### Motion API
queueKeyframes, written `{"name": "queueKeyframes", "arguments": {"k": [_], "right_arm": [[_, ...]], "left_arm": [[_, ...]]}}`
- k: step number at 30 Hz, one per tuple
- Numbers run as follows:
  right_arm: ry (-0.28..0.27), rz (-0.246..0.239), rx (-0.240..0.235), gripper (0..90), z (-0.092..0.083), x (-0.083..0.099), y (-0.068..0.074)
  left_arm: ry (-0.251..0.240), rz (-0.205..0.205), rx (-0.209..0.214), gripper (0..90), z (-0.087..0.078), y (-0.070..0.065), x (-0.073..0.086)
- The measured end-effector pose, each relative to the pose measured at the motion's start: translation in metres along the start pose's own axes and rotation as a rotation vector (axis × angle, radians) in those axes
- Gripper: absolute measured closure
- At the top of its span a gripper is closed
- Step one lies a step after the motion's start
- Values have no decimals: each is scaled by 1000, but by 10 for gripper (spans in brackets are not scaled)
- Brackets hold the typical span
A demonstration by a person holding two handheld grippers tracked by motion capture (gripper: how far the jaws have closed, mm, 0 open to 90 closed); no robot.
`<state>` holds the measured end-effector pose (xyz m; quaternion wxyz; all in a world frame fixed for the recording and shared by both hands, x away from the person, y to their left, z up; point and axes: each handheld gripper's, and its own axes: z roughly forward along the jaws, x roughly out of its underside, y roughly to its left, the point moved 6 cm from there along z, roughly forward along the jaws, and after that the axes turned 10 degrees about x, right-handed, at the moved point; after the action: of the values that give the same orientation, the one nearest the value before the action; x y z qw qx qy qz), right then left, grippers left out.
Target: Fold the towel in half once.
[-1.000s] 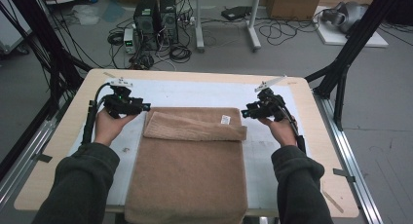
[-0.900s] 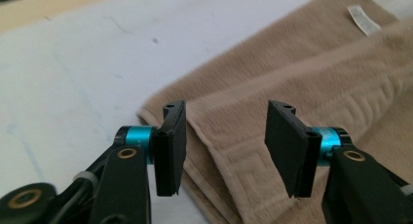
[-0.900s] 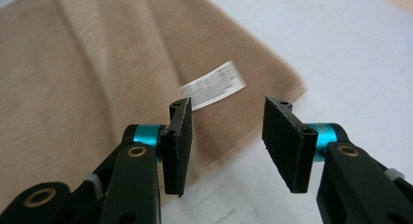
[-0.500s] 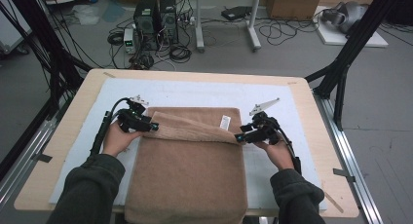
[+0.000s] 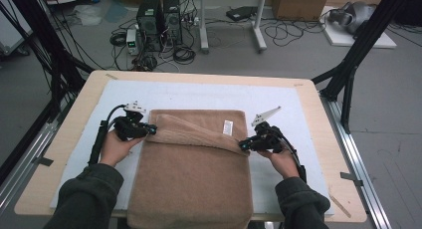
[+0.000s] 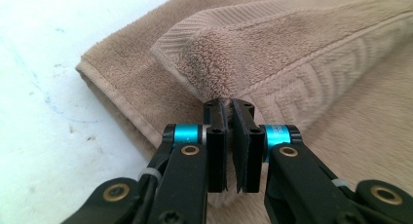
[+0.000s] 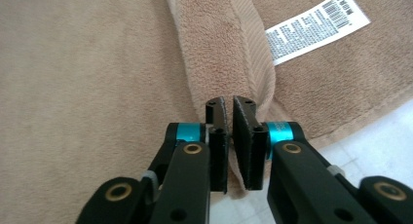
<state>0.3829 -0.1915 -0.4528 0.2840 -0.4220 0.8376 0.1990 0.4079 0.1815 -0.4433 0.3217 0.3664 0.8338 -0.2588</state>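
- Brown towel (image 5: 191,171) lies on the white mat (image 5: 199,95), near end hanging off the table edge.
- Left gripper (image 6: 233,112) and right gripper (image 7: 230,109) each pinch a folded-over far corner.
- Fold looks partly done; near end still left.

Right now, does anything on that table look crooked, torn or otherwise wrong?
Nothing looks damaged or spilled. The brown towel hangs over the table's near edge, and its folded flap lies slightly slanted, pinched by the left gripper and right gripper. Its white label faces up.
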Motion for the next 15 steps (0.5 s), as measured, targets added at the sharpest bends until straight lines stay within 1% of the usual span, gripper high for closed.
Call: {"name": "queueKeyframes", "arguments": {"k": [1,2,3,4,5,6,7,8,9,10,12,13,15], "right_arm": [[1,-2,3,778,-1,0,1],[1,1,7,744,-1,0,2],[-4,7,-15,745,-3,1,4],[-12,-7,-19,746,-4,1,6],[-12,-15,-12,739,-5,2,8],[-7,-13,-5,711,-6,4,9],[-6,-5,8,674,-6,4,8],[-8,-4,29,632,-5,5,6],[-8,15,46,607,-4,6,3],[-7,38,51,603,-4,7,-1],[-2,52,59,592,0,8,-5],[9,48,59,587,2,9,-5],[33,47,57,593,8,11,-6]], "left_arm": [[-9,4,8,845,-4,-3,3],[-25,22,7,845,-8,-8,6],[-45,49,4,844,-12,-13,10],[-56,58,5,843,-14,-17,15],[-54,60,14,840,-16,-21,20],[-47,70,17,838,-16,-25,25],[-29,87,21,836,-16,-29,31],[-19,93,24,834,-15,-32,36],[-6,86,24,827,-13,-34,41],[10,82,29,818,-12,-34,45],[18,70,41,788,-10,-33,49],[18,53,38,732,-10,-32,50],[9,23,34,570,-8,-29,49]]}}
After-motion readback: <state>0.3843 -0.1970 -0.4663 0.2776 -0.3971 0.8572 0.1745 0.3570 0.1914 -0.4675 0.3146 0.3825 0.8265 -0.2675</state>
